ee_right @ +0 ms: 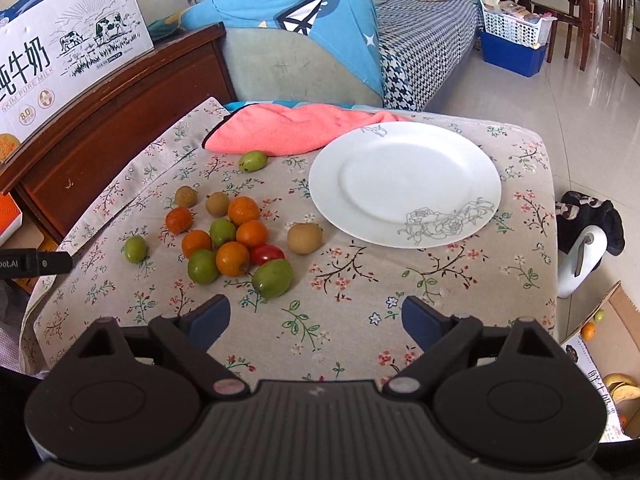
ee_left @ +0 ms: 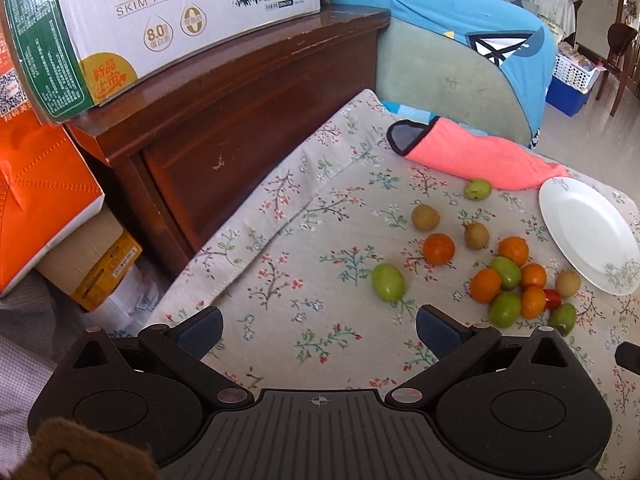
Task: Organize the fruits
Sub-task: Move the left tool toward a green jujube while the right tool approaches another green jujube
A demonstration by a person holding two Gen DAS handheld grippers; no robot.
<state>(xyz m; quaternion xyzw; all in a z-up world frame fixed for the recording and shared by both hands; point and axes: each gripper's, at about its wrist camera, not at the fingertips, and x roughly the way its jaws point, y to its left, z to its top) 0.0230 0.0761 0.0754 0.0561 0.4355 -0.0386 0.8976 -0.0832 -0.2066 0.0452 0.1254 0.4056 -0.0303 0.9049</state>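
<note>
Small fruits lie scattered on a floral cloth (ee_right: 360,280): several orange kumquats (ee_right: 233,258), green jujubes (ee_right: 273,278), brown longans (ee_right: 305,237) and one red cherry tomato (ee_right: 267,254). An empty white plate (ee_right: 404,184) sits to their right. My right gripper (ee_right: 316,322) hovers open above the cloth, just in front of the fruit cluster, nothing between its fingers. My left gripper (ee_left: 318,330) is open too, above the cloth, with a lone green jujube (ee_left: 388,282) just beyond its right finger. The same plate (ee_left: 588,236) shows at the right in the left wrist view.
A pink towel (ee_right: 280,128) lies at the cloth's far edge. A dark wooden cabinet (ee_left: 224,120) carrying a milk carton box (ee_left: 160,20) stands left. A sofa with a blue cover (ee_right: 312,32) is behind. Boxes with fruit (ee_right: 600,360) sit on the floor right.
</note>
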